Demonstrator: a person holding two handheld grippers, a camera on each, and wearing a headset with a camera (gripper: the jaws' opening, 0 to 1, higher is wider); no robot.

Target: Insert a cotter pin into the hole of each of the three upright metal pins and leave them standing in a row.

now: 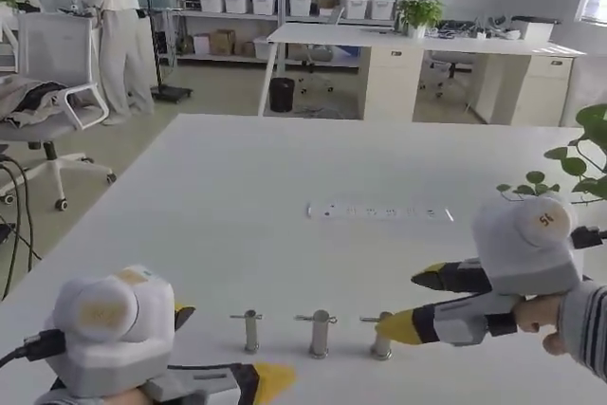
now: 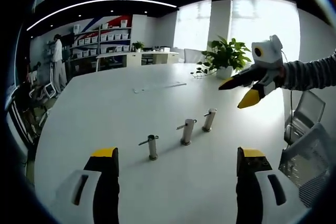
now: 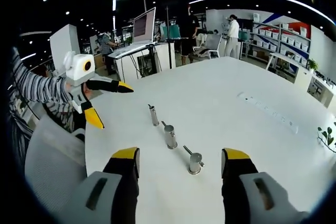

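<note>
Pins [image 1: 320,332], three of them, stand upright in an even row on the white table [image 1: 285,168], close to the person's edge, each apart from its neighbours. A cotter pin [image 1: 305,318] sticks out sideways near the top of each one, so all three holes look filled, though the far ends are too small to check. The left gripper [image 1: 230,348] hangs low beside the left end of the row, jaws spread wide and holding nothing. Its own view shows the row lying ahead, between its yellow tips. The right gripper [image 1: 406,303] hovers near the right-hand pin [image 1: 381,348], also gaping and empty. The left gripper view shows it raised clear of that pin, not touching. My reading is that both are held off the row so as not to tip it. The task appears finished, and what remains is to draw away without a knock.
</note>
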